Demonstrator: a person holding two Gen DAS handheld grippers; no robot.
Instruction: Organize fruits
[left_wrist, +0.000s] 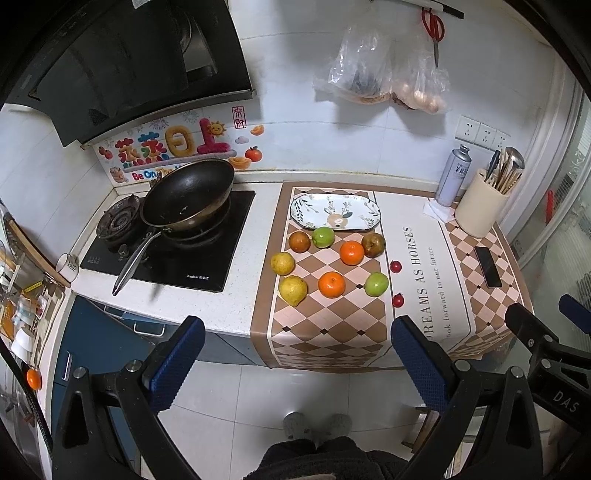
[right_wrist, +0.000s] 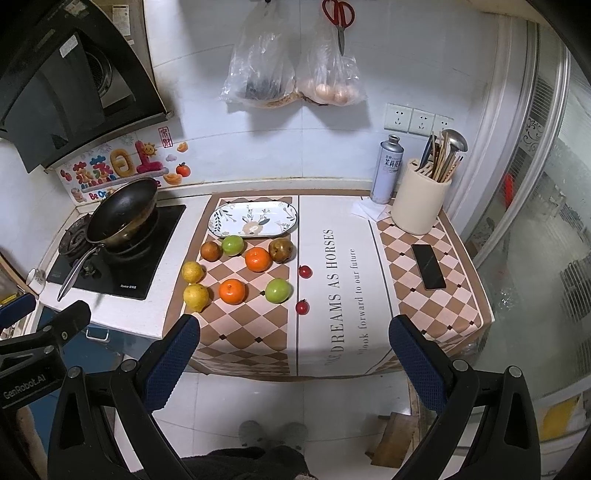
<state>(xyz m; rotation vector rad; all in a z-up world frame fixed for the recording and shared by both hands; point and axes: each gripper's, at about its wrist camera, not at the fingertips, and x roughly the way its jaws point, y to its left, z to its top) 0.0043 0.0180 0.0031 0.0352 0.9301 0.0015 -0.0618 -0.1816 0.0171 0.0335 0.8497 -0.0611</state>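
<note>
Several fruits lie on the checked mat in front of an empty patterned oval plate (left_wrist: 334, 212) (right_wrist: 253, 219): two oranges (left_wrist: 331, 284) (right_wrist: 232, 291), two green apples (left_wrist: 377, 284) (right_wrist: 277, 290), two yellow pears (left_wrist: 293, 290) (right_wrist: 195, 297), two brown pears (left_wrist: 373, 244) (right_wrist: 282, 250) and two small red fruits (left_wrist: 398, 300) (right_wrist: 302, 307). My left gripper (left_wrist: 297, 347) is open and empty, held back from the counter's front edge. My right gripper (right_wrist: 295, 345) is open and empty, also short of the counter. Its fingers (left_wrist: 524, 325) show at the right of the left wrist view.
A black wok (left_wrist: 187, 197) sits on the gas hob at the left. A utensil holder (right_wrist: 421, 205), a spray can (right_wrist: 386, 170) and a black phone (right_wrist: 428, 266) are on the right of the counter. Plastic bags (right_wrist: 291, 62) and red scissors hang on the wall. Floor lies below.
</note>
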